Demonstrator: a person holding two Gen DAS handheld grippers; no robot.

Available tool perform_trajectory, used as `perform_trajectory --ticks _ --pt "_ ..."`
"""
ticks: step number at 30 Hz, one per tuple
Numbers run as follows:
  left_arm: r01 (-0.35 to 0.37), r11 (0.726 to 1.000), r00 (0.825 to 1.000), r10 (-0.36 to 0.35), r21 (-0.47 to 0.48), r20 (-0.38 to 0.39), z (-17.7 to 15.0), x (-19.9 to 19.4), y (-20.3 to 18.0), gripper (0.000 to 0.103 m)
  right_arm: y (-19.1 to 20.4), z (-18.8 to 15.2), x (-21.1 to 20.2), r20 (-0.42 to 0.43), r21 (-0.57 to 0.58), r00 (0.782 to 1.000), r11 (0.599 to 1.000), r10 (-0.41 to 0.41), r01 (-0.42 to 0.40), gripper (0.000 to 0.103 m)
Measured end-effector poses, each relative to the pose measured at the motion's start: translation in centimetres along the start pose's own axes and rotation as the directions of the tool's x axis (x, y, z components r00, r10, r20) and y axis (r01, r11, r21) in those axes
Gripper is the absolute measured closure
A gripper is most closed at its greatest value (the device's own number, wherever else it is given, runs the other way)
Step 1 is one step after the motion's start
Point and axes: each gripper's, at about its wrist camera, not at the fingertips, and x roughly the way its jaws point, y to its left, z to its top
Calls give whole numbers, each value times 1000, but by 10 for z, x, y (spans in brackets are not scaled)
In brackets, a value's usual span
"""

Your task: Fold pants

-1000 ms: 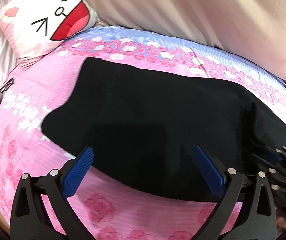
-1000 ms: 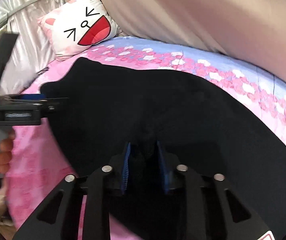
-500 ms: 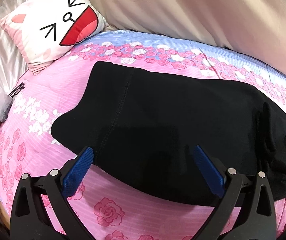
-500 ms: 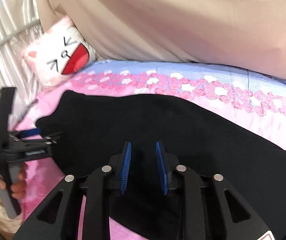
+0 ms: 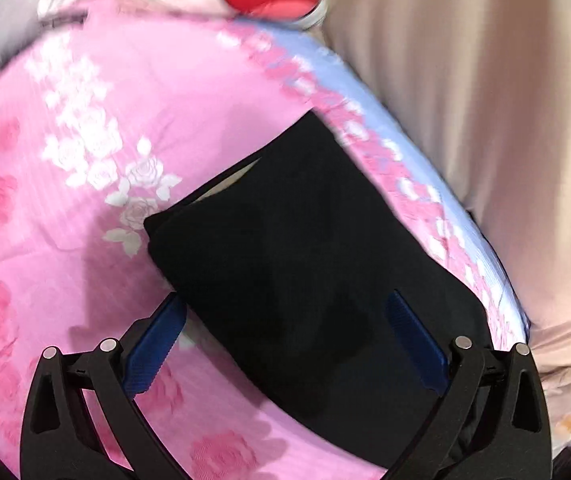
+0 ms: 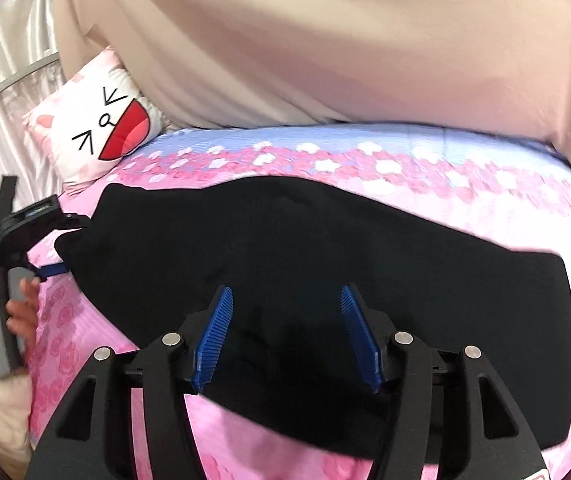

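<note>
We note the bed (image 6: 485,200) first: pink cover with rose print and a pale blue band along the far edge, filling both views. Behind it hangs a beige curtain (image 6: 325,48). No box, basket or other container shows, so nothing to record on contents.

Next, the black pants (image 6: 325,248). They lie flat across the middle of the bed as one long folded strip, one end squared off at the right of the right wrist view, the other end reaching toward the cat-face pillow (image 6: 101,136) at the head of the bed. In the left wrist view the near end shows two layers, with a slim gap of pale lining between them.

The right gripper (image 6: 283,336) hangs over the near edge of the pants. Its jaws have just been opening; a second ago the blue pads pinched a ridge of black cloth, now they stand wide apart and the cloth lies loose below them, unpinched.

The left gripper (image 5: 285,344) is spread wide over the pants' end, nothing clamped. A hand (image 6: 1,304) holds its handle at the left of the right wrist view. Compared with a second ago, its view has rolled and swung toward the pillow end, and is now blurred.
</note>
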Motion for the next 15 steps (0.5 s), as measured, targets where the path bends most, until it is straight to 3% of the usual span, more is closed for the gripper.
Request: perform_trajectory --ticks 2,4,5,6,8,11,14,15 --pt "-45 997 999 44 59 6 2 6 -10 5 -7 -6 -4 -8 21 1000 1000 -17 17 39" --pt "-70 994 997 68 86 24 2 9 -19 14 -12 -11 -6 -4 42 1000 999 -26 27 37" --pt "-100 989 995 96 107 35 1 10 -24 38 -16 -13 -10 -1 53 1000 998 -31 31 37" --pt "-118 983 993 114 144 40 0 12 -31 80 -20 -14 -14 6 63 999 997 -40 40 37" --pt "-85 984 996 83 158 24 3 13 -38 84 -29 -15 -20 15 77 998 995 -60 59 36" --pt "-83 966 994 64 243 84 3 -9 -73 85 -47 -16 -34 36 106 995 990 -94 90 34" --pt "-41 920 988 -20 390 151 -13 -49 -133 85 -73 -20 -53 68 154 988 980 -136 124 32" --pt "-15 889 984 -69 457 167 -27 -66 -161 85 -83 -21 -61 82 178 985 975 -150 134 32"
